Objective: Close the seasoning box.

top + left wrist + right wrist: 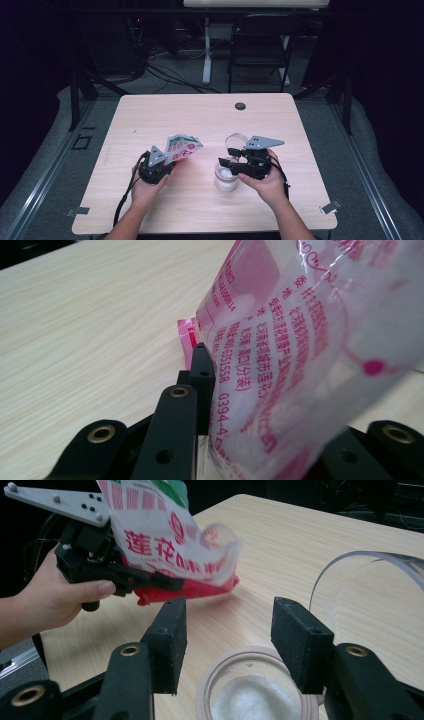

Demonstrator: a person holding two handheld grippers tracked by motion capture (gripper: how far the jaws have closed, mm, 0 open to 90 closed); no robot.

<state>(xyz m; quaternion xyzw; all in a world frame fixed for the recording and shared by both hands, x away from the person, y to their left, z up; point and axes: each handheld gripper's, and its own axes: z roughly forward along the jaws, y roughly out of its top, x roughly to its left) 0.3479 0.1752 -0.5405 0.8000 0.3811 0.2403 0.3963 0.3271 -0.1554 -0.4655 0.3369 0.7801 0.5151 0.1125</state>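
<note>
Pink plastic bag point(183, 147) clamped in left hand-held gripper point(167, 162).

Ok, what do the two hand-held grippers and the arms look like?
Both the left hand-held gripper and the right hand-held gripper are black, with brass-ringed pivots, flat rough pads and a grey three-cornered plate on top. A black cable trails from the left one. Forearms are bare, no sleeves.

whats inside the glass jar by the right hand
The open jar holds a mound of white grains, like sugar or salt, seen through its mouth. How deep it goes stays hidden by the rim and the right hand-held gripper hovering over it, jaws apart.
</note>
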